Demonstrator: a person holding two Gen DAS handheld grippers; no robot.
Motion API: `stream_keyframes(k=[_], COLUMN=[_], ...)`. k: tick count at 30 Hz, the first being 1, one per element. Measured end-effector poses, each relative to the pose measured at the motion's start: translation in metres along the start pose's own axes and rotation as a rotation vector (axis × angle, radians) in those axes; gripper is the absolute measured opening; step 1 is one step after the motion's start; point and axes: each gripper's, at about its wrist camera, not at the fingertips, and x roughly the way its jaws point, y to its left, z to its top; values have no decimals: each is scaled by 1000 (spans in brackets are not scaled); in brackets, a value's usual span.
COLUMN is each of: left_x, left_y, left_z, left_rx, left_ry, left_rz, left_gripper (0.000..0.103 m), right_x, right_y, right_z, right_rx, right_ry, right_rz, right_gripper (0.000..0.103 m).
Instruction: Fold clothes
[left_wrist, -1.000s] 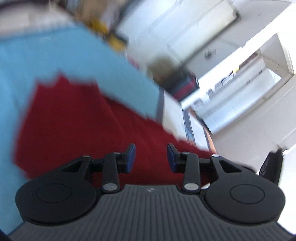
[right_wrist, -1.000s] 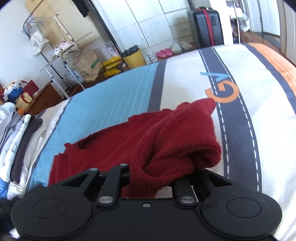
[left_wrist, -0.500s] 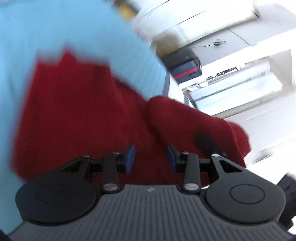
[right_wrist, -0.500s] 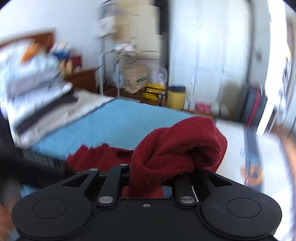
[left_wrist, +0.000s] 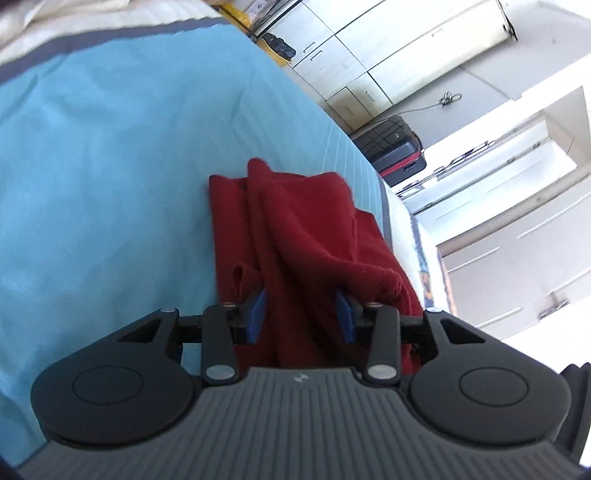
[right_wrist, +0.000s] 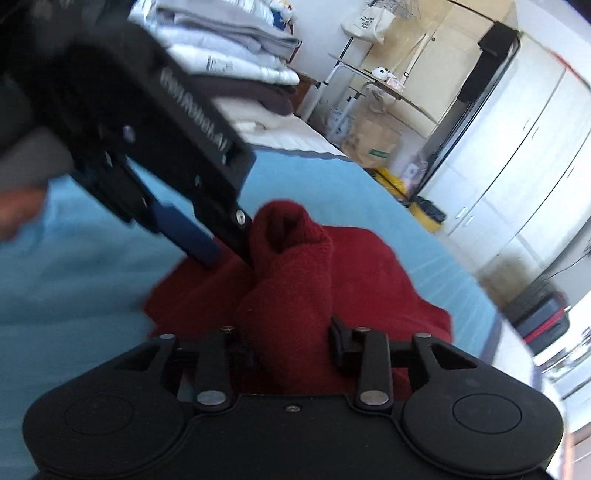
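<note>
Right now the red sweater (left_wrist: 306, 236) lies on the blue bed cover (left_wrist: 103, 155), bunched in long folds. The right gripper (right_wrist: 291, 343) is letting go: its fingers are opening, with a thick roll of sweater between them, and the right pad looks clear of the cloth. The left gripper (left_wrist: 300, 314) sits low over the sweater with its blue fingers (left_wrist: 256, 312) apart; red cloth lies between them, but they do not seem to squeeze it. In the right view the left gripper (right_wrist: 207, 251) pokes in just beside the roll's open end. The roll could flop back and undo the fold, since nothing pins it down. The wool could also snag on a finger as it pulls away and drag the sweater crooked.
</note>
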Motion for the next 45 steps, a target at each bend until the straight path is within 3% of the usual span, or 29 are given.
stream_keyframes(k=[7, 10, 13, 16, 20, 22, 25, 29, 36, 41, 45], left_x=[-20, -26, -16, -1, 19, 19, 14, 8, 10, -35, -46], left_y=[-1, -6, -18, -33, -47, -56, -63, -52, -57, -39, -17], left_z=[9, 9, 7, -2, -19, -28, -38, -42, -42, -19, -8], left_rx=[7, -10, 20, 137, 279, 350, 420, 388, 416, 328, 222], left_ry=[-69, -99, -71, -28, 31, 24, 8, 15, 37, -98, -100], left_rz=[-16, -112, -151, -41, 150, 204, 271, 293, 331, 276, 189], left_gripper=[39, 39, 43, 43, 43, 43, 51, 52, 53, 54, 54], right_x=[-15, -13, -24, -35, -56, -60, -56, -47, -45, -51, -47], right_y=[-52, -85, -107, -127, -140, -142, -146, -136, -107, -111, -115], right_z=[-5, -21, -42, -64, -77, -80, -81, -93, -82, -81, -94], right_rx=[340, 622, 803, 972, 961, 938, 905, 922, 704, 689, 706], right_ry=[-11, -51, -106, -163, -157, -121, -34, 27, 96, 148, 243], right_rz=[301, 559, 615, 644, 412, 289, 202, 275, 216, 273, 352], right_gripper=[43, 43, 42, 43, 47, 49, 50, 54, 57, 68, 71])
